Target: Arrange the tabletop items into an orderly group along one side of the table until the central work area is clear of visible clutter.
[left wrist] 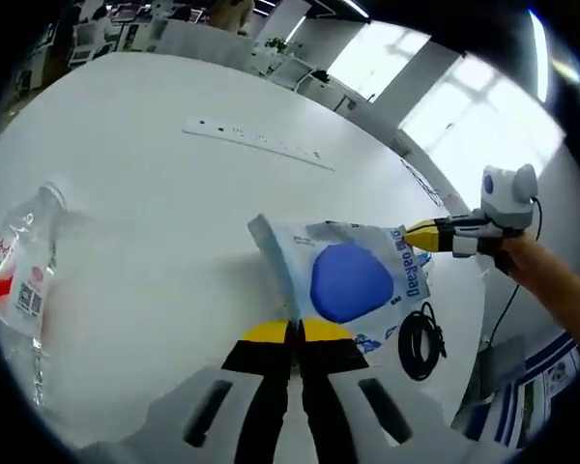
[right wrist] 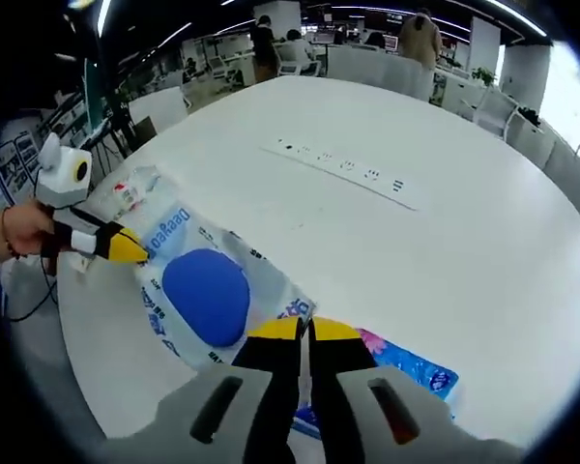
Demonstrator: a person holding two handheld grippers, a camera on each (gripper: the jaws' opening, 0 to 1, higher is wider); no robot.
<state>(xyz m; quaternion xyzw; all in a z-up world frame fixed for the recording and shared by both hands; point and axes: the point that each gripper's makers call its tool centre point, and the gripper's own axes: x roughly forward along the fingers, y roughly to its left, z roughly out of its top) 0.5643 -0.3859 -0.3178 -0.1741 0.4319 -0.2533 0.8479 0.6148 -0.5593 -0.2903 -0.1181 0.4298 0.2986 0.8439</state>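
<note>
White round table (left wrist: 155,184), open-plan office

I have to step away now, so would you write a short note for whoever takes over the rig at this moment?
Left gripper: shut on one edge of the packet.
Right gripper: shut on the opposite edge; both hold the packet just over the table, near its edge.
Bottle: lying on its side, well apart from the packet.
Black cable: coiled at the rim beside the packet.
Power strip: set into the table's middle.
Done: packet gripped.
Left: place the packet, then probably bring the bottle beside it.
</note>
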